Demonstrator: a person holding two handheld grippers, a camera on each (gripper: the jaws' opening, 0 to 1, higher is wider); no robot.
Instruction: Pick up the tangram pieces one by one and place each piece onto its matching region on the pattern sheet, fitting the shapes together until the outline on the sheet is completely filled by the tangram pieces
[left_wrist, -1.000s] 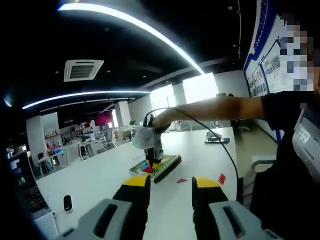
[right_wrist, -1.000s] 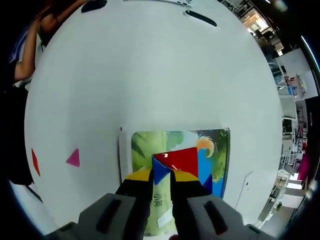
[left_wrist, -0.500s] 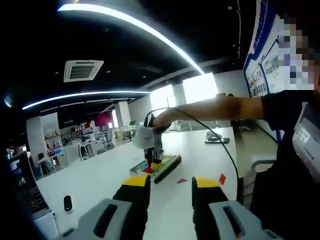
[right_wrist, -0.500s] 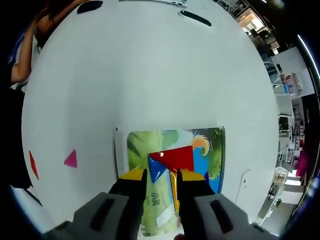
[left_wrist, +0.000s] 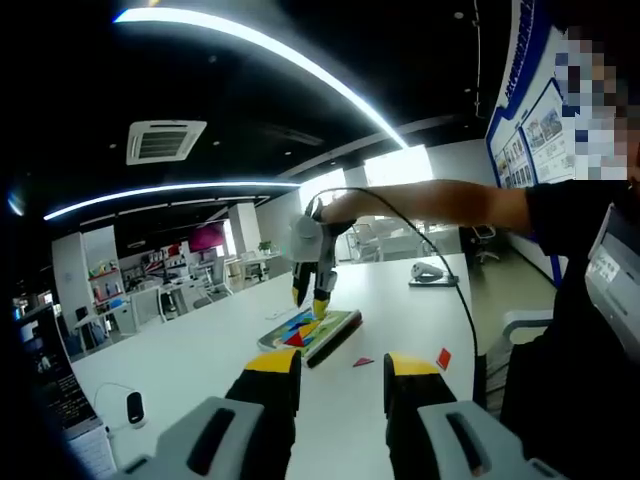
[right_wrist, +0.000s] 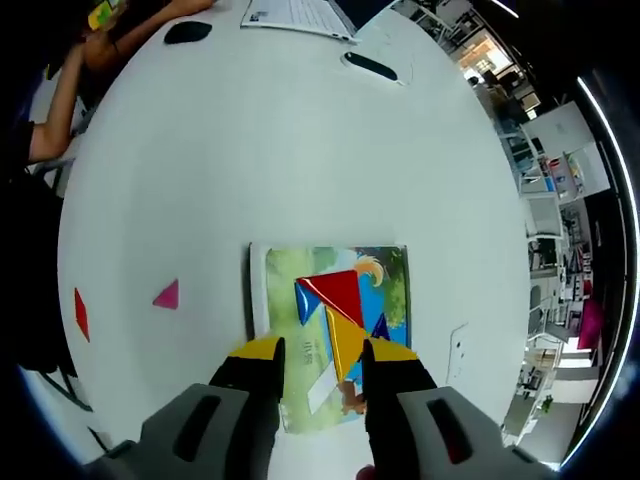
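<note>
Where pattern sheet (right_wrist: 335, 345) lies, pink triangle (right_wrist: 167, 295) beside

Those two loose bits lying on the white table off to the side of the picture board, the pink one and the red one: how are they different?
The pink piece is a triangle, while the red piece looks like a narrow slanted four-sided shape. The pink piece lies nearer the pattern sheet; the red piece lies farther out, toward the table edge. Both are small, flat, lie apart from each other and are not yet on the sheet.
</note>
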